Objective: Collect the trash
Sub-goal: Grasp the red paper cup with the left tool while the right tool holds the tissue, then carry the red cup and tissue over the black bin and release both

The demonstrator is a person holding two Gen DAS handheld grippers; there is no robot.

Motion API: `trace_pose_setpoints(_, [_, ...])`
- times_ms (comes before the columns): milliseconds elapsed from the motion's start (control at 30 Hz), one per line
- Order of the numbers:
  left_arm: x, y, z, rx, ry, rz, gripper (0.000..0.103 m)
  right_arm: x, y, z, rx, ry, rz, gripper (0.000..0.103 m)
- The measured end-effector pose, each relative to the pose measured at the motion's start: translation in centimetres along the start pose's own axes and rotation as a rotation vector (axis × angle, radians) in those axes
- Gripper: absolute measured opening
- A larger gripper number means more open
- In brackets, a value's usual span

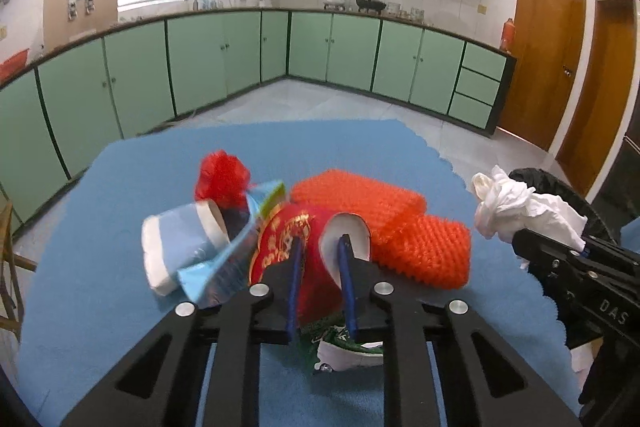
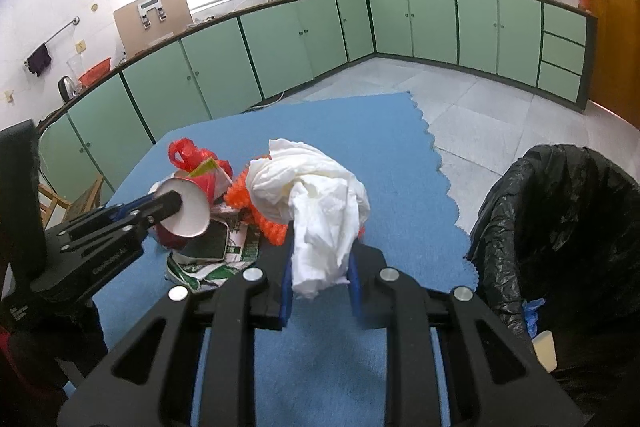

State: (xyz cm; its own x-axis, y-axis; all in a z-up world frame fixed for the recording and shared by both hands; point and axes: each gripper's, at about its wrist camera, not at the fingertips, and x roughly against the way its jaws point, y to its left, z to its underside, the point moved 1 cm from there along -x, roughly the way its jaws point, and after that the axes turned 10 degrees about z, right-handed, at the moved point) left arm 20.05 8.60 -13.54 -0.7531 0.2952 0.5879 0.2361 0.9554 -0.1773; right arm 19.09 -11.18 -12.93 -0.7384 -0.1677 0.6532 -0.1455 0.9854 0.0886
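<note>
A person working two hand-held grippers clears a heap of rubbish from a blue mat [image 1: 120, 187] on a table in a green-cabineted kitchen. The left gripper [image 1: 320, 267] has clamped narrowly on the wall of a red paper cup [image 1: 288, 239], one finger inside the white mouth and one outside, a pinch that suits a thin rim. The right gripper [image 2: 320, 267] holds a crumpled white tissue [image 2: 316, 195] between its blue pads, the wad bulging above the jaws; it hangs near the black-lined trash bin [image 2: 560, 219] at the mat's right edge, likely its destination. Both loads appear raised off the heap. Left on the mat are a blue-and-white cup [image 1: 180, 243], a red plastic bag [image 1: 222, 179], orange foam netting [image 1: 400, 227] and a green-printed wrapper [image 2: 216, 267] under the cup, all touching in one pile near the middle. The mat's scalloped right edge stops just beside the bin. Beyond lie pale floor tiles, a counter with a tap and pots, a bright blinded window far left and wooden doors [image 1: 552, 67] far right
</note>
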Motion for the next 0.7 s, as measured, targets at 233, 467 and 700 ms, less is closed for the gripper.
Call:
trace_pose_setpoints(233, [3.3, -0.7, -1.3, -0.008, -0.071, 0.000, 0.017, 2.1, 0.2, -1.1, 0.008, -0.049, -0.013, 0.021])
trace_pose_setpoints(467, [6.1, -2.8, -2.2, -0.043, -0.124, 0.035, 0.017, 4.4, 0.0, -2.1, 0.006, -0.093, -0.023, 0.021])
trace_pose_setpoints(700, [7.0, -5.6, -3.4, -0.074, -0.156, 0.079, 0.017, 7.2, -1.3, -2.5, -0.004, -0.140, -0.008, 0.020])
